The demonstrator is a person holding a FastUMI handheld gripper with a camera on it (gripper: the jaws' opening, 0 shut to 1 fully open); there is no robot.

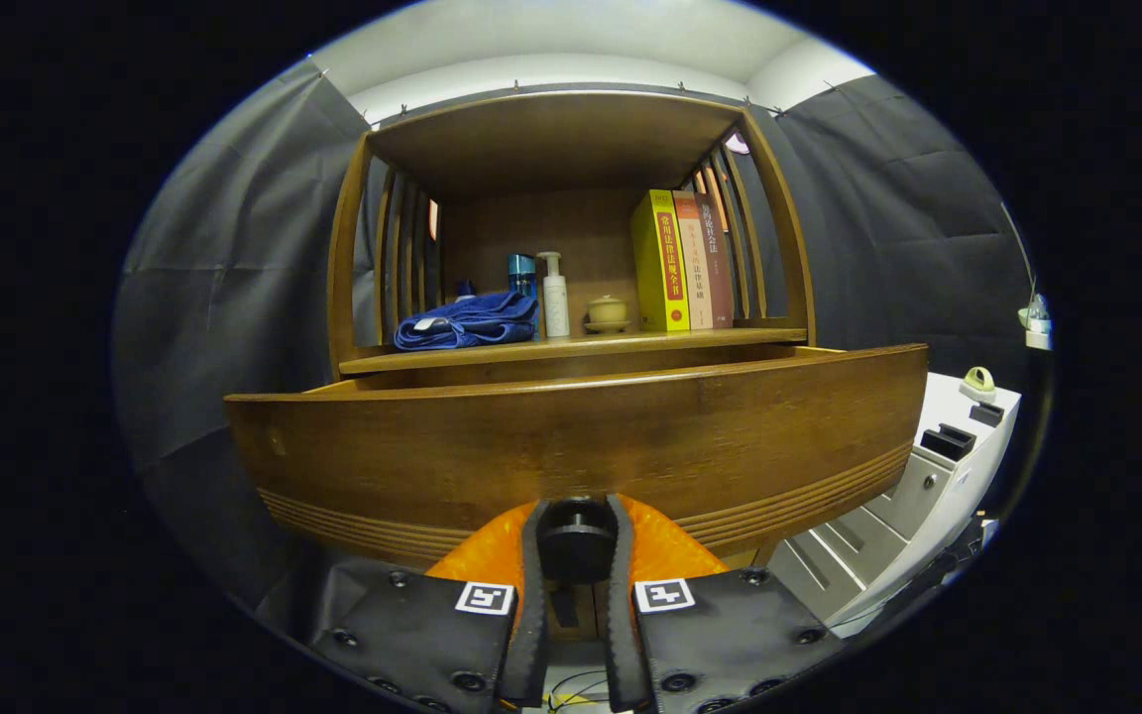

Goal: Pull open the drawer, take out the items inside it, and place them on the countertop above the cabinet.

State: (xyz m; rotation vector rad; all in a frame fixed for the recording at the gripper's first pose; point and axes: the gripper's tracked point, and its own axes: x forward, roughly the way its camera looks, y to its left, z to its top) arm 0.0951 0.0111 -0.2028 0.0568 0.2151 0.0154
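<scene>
Gripping drawer knob, contents hidden.

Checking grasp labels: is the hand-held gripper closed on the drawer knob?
Yes, both fingers of the hand-held gripper press on the round knob on the drawer front.

Dark cloth walls hang in creased folds on both sides of the booth, pinned up near a pale ceiling band. Far off to the right stands a white cabinet unit with grey drawer fronts, small objects resting on top. The lighting is dim and warm.
</scene>
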